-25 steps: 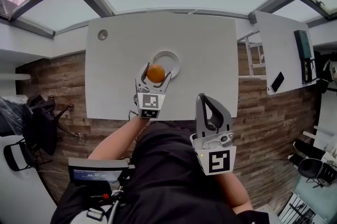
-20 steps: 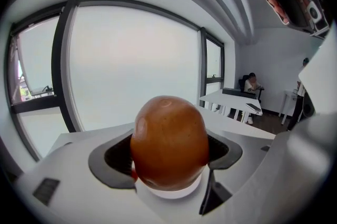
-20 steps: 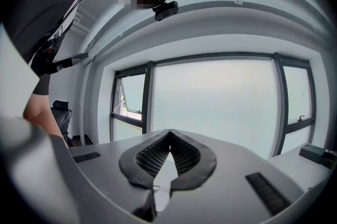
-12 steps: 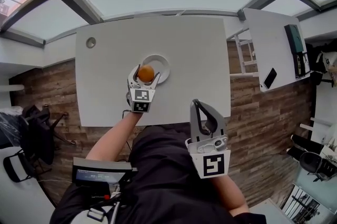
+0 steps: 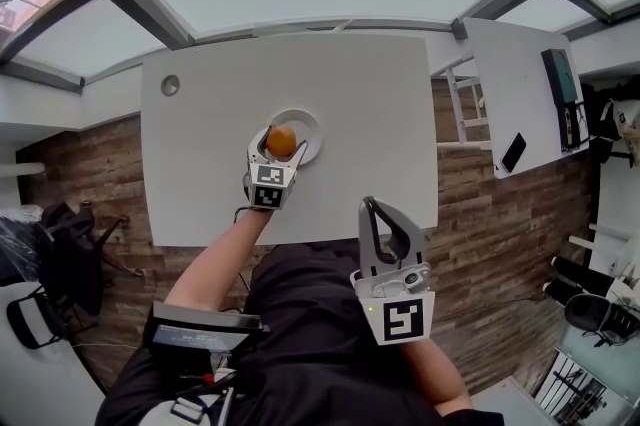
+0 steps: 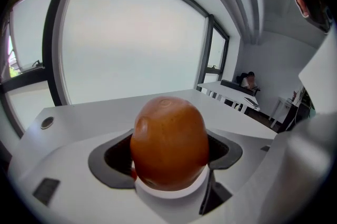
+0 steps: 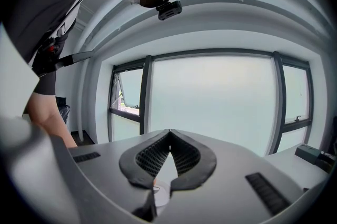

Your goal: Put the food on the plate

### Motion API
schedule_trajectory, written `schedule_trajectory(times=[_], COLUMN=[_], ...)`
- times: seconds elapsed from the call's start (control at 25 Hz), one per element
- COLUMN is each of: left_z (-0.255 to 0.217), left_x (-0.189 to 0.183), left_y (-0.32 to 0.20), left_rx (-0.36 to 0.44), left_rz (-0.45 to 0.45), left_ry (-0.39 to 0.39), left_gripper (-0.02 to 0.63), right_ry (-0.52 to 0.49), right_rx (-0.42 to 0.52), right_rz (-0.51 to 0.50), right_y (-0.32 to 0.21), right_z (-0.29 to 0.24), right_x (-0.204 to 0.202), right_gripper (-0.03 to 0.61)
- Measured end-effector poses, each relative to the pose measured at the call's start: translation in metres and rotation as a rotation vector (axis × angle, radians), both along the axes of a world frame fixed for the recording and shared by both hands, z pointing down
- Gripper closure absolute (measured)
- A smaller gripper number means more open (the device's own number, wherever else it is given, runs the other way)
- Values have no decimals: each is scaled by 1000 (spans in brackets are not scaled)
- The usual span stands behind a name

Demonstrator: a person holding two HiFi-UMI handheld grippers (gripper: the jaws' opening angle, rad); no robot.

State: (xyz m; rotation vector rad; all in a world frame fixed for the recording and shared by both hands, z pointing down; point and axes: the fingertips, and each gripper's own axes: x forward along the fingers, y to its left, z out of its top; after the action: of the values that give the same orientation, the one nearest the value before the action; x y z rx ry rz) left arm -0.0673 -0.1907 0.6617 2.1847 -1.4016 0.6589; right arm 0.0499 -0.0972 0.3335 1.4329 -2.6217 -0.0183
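Currently the round orange-brown food is clamped in the left gripper over the white plate on the counter. Placing is judged under way, so lowering and release are called for next. The right gripper is closed on nothing, well apart.

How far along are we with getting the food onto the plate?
Done: the orange is grasped and positioned over the plate. In hand: the left tongs grip it there. Left: release it; whether it touches the plate I cannot tell. The right tongs are shut and empty.
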Motion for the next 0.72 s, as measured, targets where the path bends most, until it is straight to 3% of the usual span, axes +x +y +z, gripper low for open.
schedule_trajectory(times=[0.56, 0.72], left_z=[29, 36], left_x=[11, 8], left_y=[0, -4], left_rx=[-117, -117], left_rz=[42, 29], left_ry=[3, 29], left_gripper=[242, 242], right_ry=[49, 45], right_rx=[-37, -39], right_rz=[62, 53], right_y=[2, 3], right_z=[11, 9], right_x=[20, 18], right_gripper=[572, 572])
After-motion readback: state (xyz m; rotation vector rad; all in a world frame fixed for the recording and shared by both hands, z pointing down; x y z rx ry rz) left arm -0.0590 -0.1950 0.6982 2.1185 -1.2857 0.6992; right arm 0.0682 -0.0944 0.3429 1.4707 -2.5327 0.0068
